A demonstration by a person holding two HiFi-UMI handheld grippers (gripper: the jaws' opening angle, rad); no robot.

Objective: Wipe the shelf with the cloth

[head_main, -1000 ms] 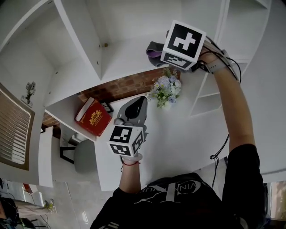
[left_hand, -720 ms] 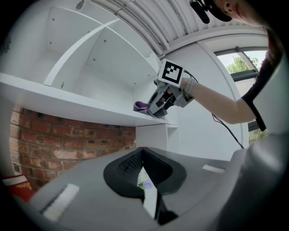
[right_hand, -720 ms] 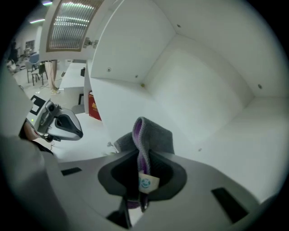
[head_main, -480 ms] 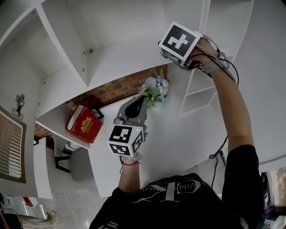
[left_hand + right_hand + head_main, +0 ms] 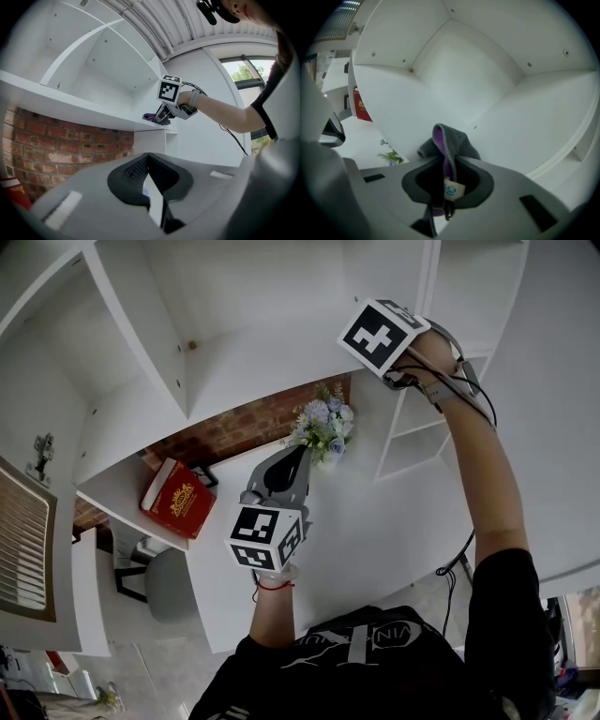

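Note:
A grey and purple cloth is clamped in my right gripper, folded upward against the white shelf board. In the head view that gripper's marker cube covers the cloth at the shelf's right end, near an upright panel. The left gripper view shows the right gripper with the purple cloth pressed on the shelf's front edge. My left gripper hangs lower, over the desk, with its jaws shut and nothing between them.
A bunch of artificial flowers stands just below the shelf beside my left gripper. A red book lies on a lower ledge at left. A brick wall runs behind. An upright divider splits the shelf bays.
My right gripper has slid the cloth to the right along the shelf; the cloth, seen left of the cube before, is now hidden under it. The left gripper has barely moved.

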